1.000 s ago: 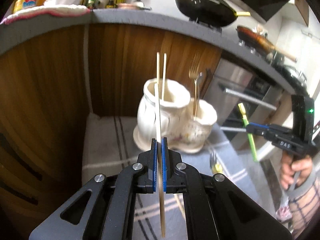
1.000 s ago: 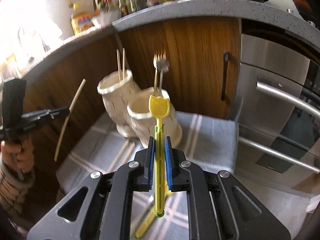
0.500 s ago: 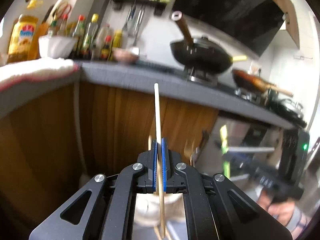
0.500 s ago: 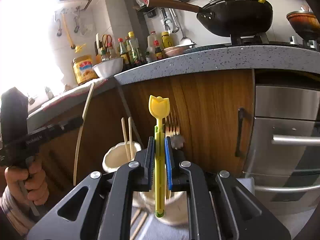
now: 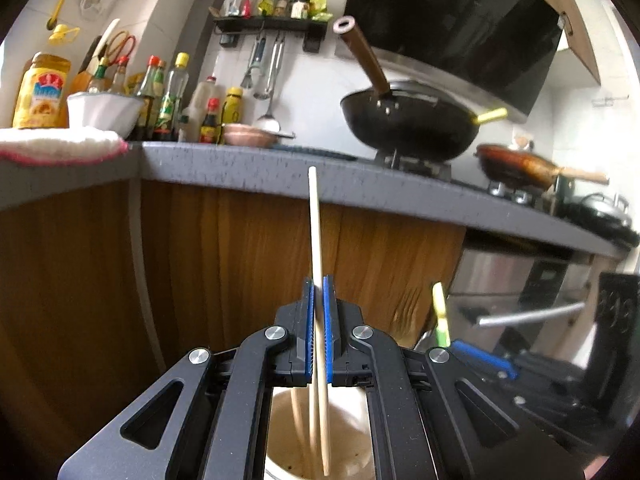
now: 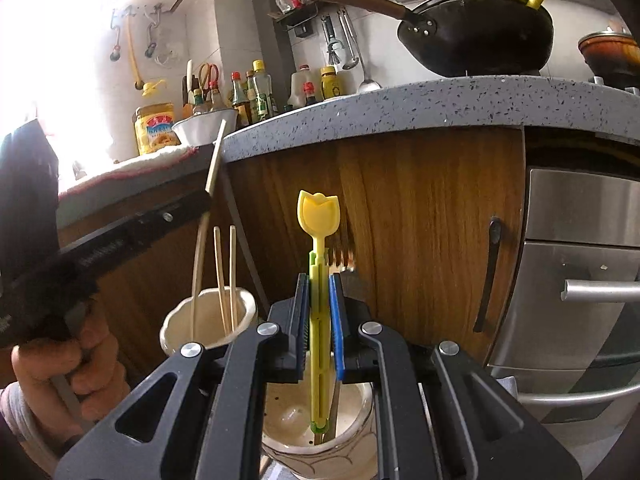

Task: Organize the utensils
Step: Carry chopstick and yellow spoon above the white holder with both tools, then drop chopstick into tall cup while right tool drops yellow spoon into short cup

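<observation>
Left gripper (image 5: 317,312) pinches a pale wooden chopstick (image 5: 316,240) upright, tip inside the cream ceramic holder (image 5: 280,456); right gripper (image 6: 320,312) clamps a yellow-green plastic tulip utensil (image 6: 319,216) over a second cream holder (image 6: 352,444), its base hidden.

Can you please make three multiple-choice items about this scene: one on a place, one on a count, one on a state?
1. Where is the lower end of the chopstick that the left hand-held gripper holds?
A. in a cup
B. on the counter
C. in the wok

2. How many chopsticks stand free in the left cup?
A. none
B. two
C. five

3. How is the right hand-held gripper?
A. open, holding nothing
B. shut on a yellow utensil
C. shut on a fork

Answers: A, its tip is inside the cup's mouth; B, two stand beside the held one; B, the pads clamp the yellow utensil.
</observation>
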The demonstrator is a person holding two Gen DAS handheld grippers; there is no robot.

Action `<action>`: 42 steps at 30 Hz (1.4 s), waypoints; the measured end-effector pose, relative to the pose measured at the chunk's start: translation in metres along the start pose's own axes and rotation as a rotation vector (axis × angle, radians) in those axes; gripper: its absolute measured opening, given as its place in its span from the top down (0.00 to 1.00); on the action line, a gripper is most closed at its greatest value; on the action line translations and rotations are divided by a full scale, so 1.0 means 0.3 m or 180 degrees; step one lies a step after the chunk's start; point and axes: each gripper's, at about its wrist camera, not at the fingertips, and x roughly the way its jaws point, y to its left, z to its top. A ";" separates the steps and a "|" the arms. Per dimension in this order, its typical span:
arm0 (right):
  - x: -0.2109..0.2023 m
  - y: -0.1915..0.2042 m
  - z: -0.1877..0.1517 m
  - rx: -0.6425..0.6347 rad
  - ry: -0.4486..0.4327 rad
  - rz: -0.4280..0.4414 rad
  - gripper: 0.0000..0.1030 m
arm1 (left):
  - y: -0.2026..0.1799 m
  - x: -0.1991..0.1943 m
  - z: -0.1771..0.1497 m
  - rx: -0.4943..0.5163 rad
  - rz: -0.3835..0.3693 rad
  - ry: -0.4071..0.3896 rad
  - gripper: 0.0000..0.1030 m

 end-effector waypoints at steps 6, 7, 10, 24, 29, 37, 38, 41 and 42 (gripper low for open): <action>0.020 -0.011 -0.049 0.0002 0.0100 -0.0008 0.91 | 0.032 0.003 -0.082 -0.0062 0.0009 0.0073 0.96; 0.022 -0.012 -0.053 0.0005 0.0125 -0.0005 0.91 | 0.038 0.002 -0.091 -0.0081 0.0006 0.0092 0.96; 0.019 0.001 -0.063 -0.0044 0.0181 -0.0005 0.91 | 0.043 -0.012 -0.122 -0.0067 0.0016 0.0136 0.96; 0.065 0.034 -0.092 -0.0285 0.0548 -0.0344 0.91 | 0.029 -0.026 -0.161 0.0075 0.0070 0.0414 0.95; 0.068 0.037 -0.083 -0.0322 0.0622 -0.0392 0.90 | 0.021 -0.046 -0.155 0.0153 0.0098 0.0391 0.86; 0.006 0.026 -0.072 -0.0299 0.0586 -0.0382 0.88 | 0.028 -0.165 -0.149 0.0158 0.0066 0.0286 0.71; -0.009 0.023 -0.071 -0.0292 0.0570 -0.0380 0.87 | 0.032 -0.186 -0.153 0.0146 0.0066 0.0285 0.70; -0.069 0.009 -0.076 -0.0246 0.0548 -0.0362 0.82 | 0.041 -0.235 -0.181 0.0137 0.0149 0.0387 0.70; -0.085 0.006 -0.083 -0.0233 0.0558 -0.0356 0.82 | 0.048 -0.245 -0.196 0.0098 0.0145 0.0464 0.70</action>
